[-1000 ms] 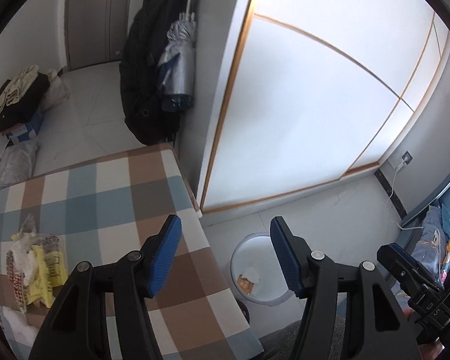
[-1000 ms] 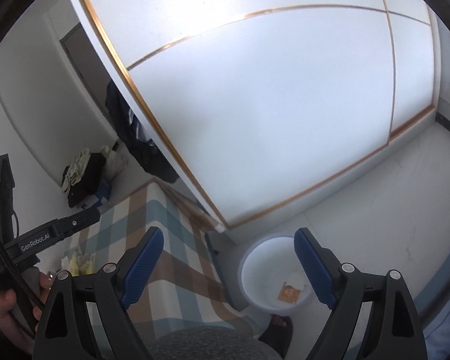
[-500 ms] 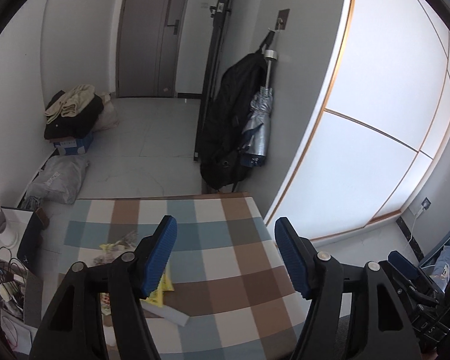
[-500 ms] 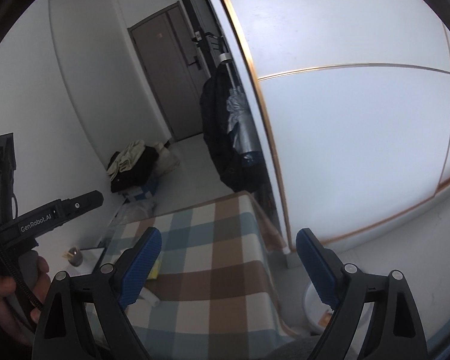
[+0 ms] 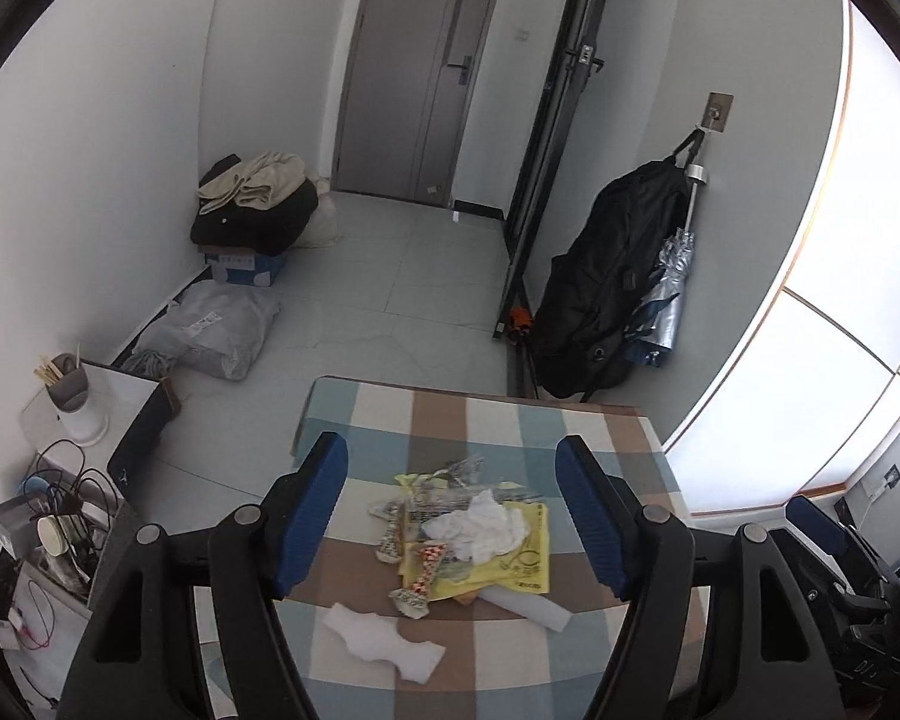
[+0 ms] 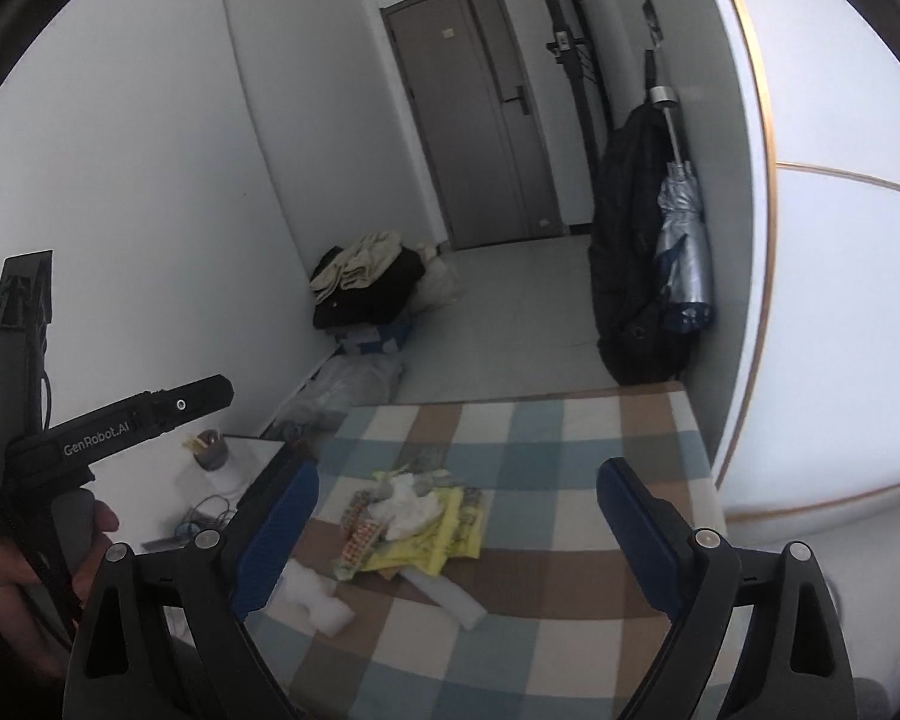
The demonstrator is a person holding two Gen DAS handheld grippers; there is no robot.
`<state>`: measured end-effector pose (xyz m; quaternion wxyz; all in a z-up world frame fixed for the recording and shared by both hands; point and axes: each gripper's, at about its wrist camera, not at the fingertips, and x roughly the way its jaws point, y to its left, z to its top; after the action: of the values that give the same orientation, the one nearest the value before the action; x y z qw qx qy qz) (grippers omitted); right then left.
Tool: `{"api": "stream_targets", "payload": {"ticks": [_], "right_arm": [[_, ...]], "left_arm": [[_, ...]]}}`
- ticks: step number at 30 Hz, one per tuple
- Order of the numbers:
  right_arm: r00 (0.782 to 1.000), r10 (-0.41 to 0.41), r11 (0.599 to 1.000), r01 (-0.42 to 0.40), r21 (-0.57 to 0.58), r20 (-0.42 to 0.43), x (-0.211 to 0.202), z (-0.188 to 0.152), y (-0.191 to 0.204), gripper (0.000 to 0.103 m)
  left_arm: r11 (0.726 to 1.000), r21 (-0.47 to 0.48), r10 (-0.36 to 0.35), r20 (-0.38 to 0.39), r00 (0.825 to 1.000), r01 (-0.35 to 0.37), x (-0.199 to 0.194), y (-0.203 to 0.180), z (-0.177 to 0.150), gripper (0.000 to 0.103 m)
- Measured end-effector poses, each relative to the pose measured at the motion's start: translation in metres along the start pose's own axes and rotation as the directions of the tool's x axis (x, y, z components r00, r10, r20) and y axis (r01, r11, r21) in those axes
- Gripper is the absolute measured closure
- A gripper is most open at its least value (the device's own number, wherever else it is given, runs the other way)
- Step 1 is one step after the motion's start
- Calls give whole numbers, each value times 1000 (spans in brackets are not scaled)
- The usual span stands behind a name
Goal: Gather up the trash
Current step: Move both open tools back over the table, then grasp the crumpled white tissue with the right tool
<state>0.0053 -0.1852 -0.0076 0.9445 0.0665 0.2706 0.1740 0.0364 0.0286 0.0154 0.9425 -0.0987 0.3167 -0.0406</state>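
Both grippers hang above the near edge of the checked tablecloth (image 5: 498, 438) with nothing between their blue pads: the left gripper (image 5: 453, 516) stands about two thirds open, and the right gripper (image 6: 456, 531) has its jaws opening toward their widest. The trash lies in a loose heap near the middle of the cloth: a yellow plastic bag (image 5: 510, 564) at the bottom, a crumpled white tissue (image 5: 480, 525) on top of it, patterned snack wrappers (image 5: 417, 576) along its left side, a white tube-shaped piece (image 5: 525, 603) poking out from under its near edge, and a separate white foam scrap (image 5: 384, 642) lying apart, closest to the person. In the right wrist view the same heap (image 6: 414, 525) sits just ahead of the left-hand pad, and the person's hand (image 6: 12, 570) on the left gripper's handle shows at the frame's left edge. The step in hand looks like the approach for a first pick. To do it well, I would choose one piece per gripper instead of raking the heap: the tissue is soft and high, so a pinch from above should take it cleanly, while the thin bag and wrappers lie flat and need a pad slid under a raised fold. Lowering with the jaws straddling the piece, and closing only once the pads are level with it, should avoid snagging the cloth or scattering the light wrappers.
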Motion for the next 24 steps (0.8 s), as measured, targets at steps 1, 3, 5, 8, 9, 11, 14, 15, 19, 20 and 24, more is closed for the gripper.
{"api": "stream_targets", "payload": {"ticks": [1,3,5,8,9,11,14,15,19,20,24], "right_arm": [[1000,6,1000,-6,-9,-7,3,-3,7,8],[999,21,999,-22,-31,-30,15,-8,21,8],[998,34,998,-37,-43,-60,26,-12,31,8],[993,41,997,-48,-60,-108,40,-21,43,8],[992,40,997,-48,-66,-121,45,-23,46,8],[989,41,995,-53,-80,-144,54,-29,51,8],[984,16,994,-36,-108,-177,70,-35,55,8],[982,14,992,-36,-117,-187,76,-35,57,8],[976,-10,980,-33,-194,-217,100,-32,61,9],[975,-19,976,-30,-216,-222,105,-31,62,9],[959,-25,957,-58,-284,-281,135,-24,63,10]], "left_arm": [[1000,-13,4,2,1000,-4,0,8,-1,34],[999,-49,4,3,1000,-4,0,25,-5,34],[997,-81,0,0,1000,0,-2,42,-10,34],[993,-115,1,-20,1000,-4,0,61,-16,34],[992,-124,1,-29,1000,-4,1,66,-18,34],[989,-149,-2,-53,999,-6,3,77,-23,34],[984,-177,-15,-86,996,-1,6,89,-28,34],[983,-186,-21,-91,996,4,7,92,-29,34],[977,-214,-37,-115,993,11,10,100,-30,34],[974,-225,-44,-121,992,16,12,103,-30,34],[968,-252,-60,-150,987,21,18,108,-30,34]]}}
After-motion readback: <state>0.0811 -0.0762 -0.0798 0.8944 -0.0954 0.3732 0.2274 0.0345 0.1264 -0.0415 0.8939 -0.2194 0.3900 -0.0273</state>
